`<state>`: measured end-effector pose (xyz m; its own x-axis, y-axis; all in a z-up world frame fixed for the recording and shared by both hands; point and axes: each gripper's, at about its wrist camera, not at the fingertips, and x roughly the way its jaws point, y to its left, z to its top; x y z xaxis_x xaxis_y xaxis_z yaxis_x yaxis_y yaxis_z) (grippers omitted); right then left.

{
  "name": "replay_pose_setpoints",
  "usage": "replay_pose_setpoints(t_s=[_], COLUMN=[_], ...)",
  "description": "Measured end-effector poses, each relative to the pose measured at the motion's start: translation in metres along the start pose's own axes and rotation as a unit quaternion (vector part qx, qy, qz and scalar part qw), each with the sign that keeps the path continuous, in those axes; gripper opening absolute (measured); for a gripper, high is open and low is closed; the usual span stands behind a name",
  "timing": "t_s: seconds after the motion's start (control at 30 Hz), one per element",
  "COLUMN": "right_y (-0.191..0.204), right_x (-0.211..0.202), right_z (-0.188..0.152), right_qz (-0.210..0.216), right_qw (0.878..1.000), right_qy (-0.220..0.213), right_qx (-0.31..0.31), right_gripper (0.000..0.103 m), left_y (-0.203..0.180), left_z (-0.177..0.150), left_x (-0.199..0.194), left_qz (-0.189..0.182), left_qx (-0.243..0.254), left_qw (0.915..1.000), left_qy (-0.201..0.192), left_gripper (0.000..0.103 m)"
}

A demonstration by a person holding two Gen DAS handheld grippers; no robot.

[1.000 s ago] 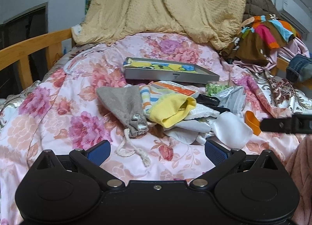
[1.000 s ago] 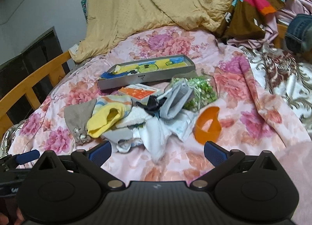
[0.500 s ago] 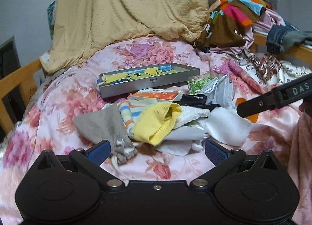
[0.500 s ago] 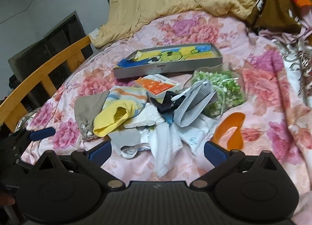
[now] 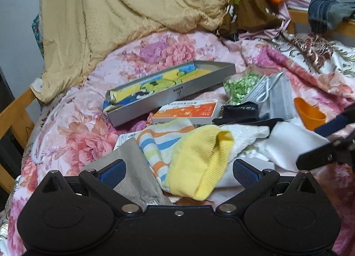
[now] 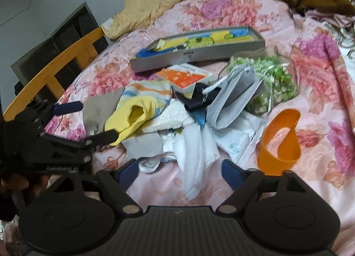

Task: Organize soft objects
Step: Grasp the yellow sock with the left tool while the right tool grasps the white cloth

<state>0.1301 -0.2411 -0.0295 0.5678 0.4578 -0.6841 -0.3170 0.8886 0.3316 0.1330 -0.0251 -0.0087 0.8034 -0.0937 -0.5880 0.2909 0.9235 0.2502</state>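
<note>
A pile of soft things lies on the floral bedspread (image 5: 73, 136): a yellow sock (image 5: 199, 163), a striped cloth (image 5: 159, 143), a grey pouch (image 5: 135, 167), white cloths (image 6: 195, 145) and grey face masks (image 5: 275, 96). My left gripper (image 5: 179, 171) is open, its fingers on either side of the yellow sock and grey pouch; it also shows in the right wrist view (image 6: 88, 120). My right gripper (image 6: 179, 171) is open just before the white cloths.
A flat grey box (image 5: 170, 92) with yellow and blue contents lies behind the pile, with an orange packet (image 5: 188, 112), a bag of green bits (image 6: 273, 78) and an orange cup (image 6: 279, 143). A yellow quilt (image 5: 124, 12) and clothes are heaped at the back. A wooden bed rail (image 6: 55, 74) stands at the left.
Both grippers have moved forward and closer to the pile. The left gripper now straddles the yellow sock and grey pouch. Both stay open.
</note>
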Motion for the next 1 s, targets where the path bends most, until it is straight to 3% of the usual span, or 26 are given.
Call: replay_pose_setpoints(t_s=[0.27,0.37,0.43,0.53,0.67,0.73,0.8,0.9,1.0], right_y=[-0.004,-0.005,-0.006,-0.011,-0.018,-0.018,-0.018,-0.018,-0.015], right_x=[0.010,0.015,0.019,0.025,0.030,0.030,0.030,0.027,0.024], right_z=[0.003,0.004,0.006,0.008,0.008,0.008,0.007,0.006,0.007], right_qz=[-0.007,-0.011,-0.014,-0.008,-0.001,-0.004,-0.008,-0.008,-0.006], right_qw=[1.000,1.000,0.999,0.998,0.997,0.997,0.997,0.998,0.998], right_qy=[0.007,0.010,0.013,0.020,0.024,0.024,0.021,0.012,0.004], right_qx=[0.020,0.025,0.032,0.051,0.069,0.069,0.067,0.066,0.058], right_gripper=[0.078,0.074,0.062,0.060,0.049,0.034,0.024,0.016,0.010], left_y=[0.009,0.005,0.003,0.005,0.010,0.012,0.012,0.011,0.013], left_z=[0.011,0.014,0.016,0.017,0.016,0.016,0.016,0.017,0.017], left_x=[0.029,0.040,0.046,0.053,0.058,0.060,0.062,0.061,0.057], left_qz=[-0.034,-0.043,-0.046,-0.056,-0.071,-0.078,-0.072,-0.062,-0.055], left_qx=[-0.051,-0.047,-0.039,-0.046,-0.068,-0.083,-0.094,-0.105,-0.119], left_qw=[0.9981,0.9978,0.9979,0.9969,0.9942,0.9923,0.9913,0.9906,0.9894], left_qy=[0.007,0.017,0.025,0.033,0.045,0.050,0.058,0.063,0.063], left_gripper=[0.093,0.090,0.089,0.085,0.070,0.055,0.033,0.018,0.014])
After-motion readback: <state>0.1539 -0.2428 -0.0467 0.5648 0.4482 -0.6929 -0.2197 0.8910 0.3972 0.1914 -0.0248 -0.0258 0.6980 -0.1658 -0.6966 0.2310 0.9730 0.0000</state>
